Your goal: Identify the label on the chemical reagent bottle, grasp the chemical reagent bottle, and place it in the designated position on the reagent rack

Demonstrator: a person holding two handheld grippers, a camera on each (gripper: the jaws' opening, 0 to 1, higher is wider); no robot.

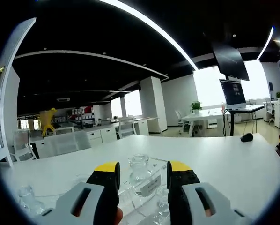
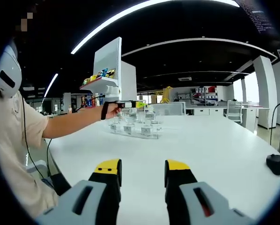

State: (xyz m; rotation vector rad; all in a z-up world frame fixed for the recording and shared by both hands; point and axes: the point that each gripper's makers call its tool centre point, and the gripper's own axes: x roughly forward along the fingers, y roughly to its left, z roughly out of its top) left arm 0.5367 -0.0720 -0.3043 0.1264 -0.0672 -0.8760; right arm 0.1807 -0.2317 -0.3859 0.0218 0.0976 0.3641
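A clear glass reagent bottle [image 1: 140, 167] stands on the transparent reagent rack [image 1: 147, 190] (a white label card fronts it), just ahead of the left hand-held gripper [image 1: 143, 172], whose jaws stand apart with nothing between them. In the right gripper view the rack [image 2: 133, 127] sits toward the far left edge of the white worktop [image 2: 215, 145]. The right hand-held gripper [image 2: 143, 169] hovers over bare worktop, jaws apart and holding nothing. A black mouse [image 2: 275, 164] lies near the right edge.
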